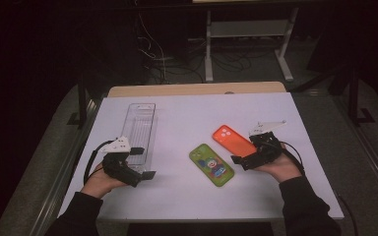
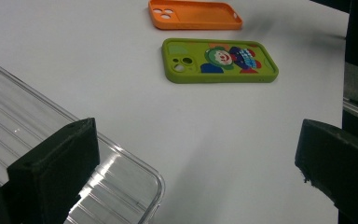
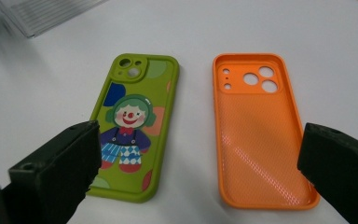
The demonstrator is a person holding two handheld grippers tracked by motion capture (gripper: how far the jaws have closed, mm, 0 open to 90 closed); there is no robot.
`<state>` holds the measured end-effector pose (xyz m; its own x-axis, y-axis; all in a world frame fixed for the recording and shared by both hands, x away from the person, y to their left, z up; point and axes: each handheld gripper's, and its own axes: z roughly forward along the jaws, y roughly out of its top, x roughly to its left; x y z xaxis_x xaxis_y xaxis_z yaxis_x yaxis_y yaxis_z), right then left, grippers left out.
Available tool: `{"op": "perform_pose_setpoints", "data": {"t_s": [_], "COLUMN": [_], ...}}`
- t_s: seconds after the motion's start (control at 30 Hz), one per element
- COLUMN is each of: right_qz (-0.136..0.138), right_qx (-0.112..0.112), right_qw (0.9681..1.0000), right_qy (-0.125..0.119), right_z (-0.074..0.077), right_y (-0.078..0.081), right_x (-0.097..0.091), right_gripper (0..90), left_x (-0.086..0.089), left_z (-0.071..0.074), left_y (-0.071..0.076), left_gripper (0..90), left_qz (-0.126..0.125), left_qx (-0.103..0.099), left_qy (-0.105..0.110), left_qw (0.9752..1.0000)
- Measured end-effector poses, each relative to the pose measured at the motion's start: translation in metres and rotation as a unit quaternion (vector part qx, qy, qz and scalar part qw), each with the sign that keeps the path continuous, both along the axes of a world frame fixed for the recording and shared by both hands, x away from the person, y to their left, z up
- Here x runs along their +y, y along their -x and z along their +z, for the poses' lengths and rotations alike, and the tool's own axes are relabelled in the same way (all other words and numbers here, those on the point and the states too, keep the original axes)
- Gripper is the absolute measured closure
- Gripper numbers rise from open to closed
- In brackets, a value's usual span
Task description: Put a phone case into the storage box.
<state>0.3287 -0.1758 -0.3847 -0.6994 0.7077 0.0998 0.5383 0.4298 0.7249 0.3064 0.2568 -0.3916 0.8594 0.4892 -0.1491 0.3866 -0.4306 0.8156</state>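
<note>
Your left: tray (image 1: 140, 129) on the table (image 1: 187, 196).
Centre: clown case (image 1: 211, 164).
Right, just behind: open case (image 1: 232, 141).

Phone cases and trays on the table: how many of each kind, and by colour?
Orange phone case: 1
Green clown-print phone case: 1
Clear plastic tray: 1
Total: 3

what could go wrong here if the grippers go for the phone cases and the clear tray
The orange case lies hollow side up and flat on the table; the open right gripper may struggle to get a jaw under its thin wall and could just push it along. The green case lies close beside it, so a wide jaw may nudge it. The left gripper has one jaw over the clear tray corner and could shift it.
</note>
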Motion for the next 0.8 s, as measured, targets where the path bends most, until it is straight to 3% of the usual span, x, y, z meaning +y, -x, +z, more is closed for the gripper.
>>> {"op": "perform_pose_setpoints", "data": {"t_s": [0.13,0.3,0.67,0.8], "right_qz": [-0.001,-0.005,-0.021,-0.027], "right_qx": [0.001,0.009,0.003,0.007], "right_qw": [1.0000,1.0000,0.9997,0.9996], "right_qy": [0.003,0.001,-0.010,0.002], "right_z": [0.001,0.003,0.011,0.012], "right_y": [-0.007,-0.019,-0.047,-0.060], "right_x": [0.001,0.001,-0.001,-0.001], "right_gripper": [0.0,0.0,0.0,0.0], "left_x": [0.001,0.000,0.001,0.000], "left_z": [0.000,0.000,0.001,0.001], "left_y": [-0.001,0.000,0.000,0.000], "left_gripper": [0.0,0.0,0.0,0.0], "left_qz": [-0.005,-0.001,-0.004,-0.004], "left_qx": [-0.007,-0.002,-0.003,-0.002], "left_qy": [-0.004,0.002,0.003,0.003], "left_qw": [1.0000,1.0000,1.0000,1.0000]}}
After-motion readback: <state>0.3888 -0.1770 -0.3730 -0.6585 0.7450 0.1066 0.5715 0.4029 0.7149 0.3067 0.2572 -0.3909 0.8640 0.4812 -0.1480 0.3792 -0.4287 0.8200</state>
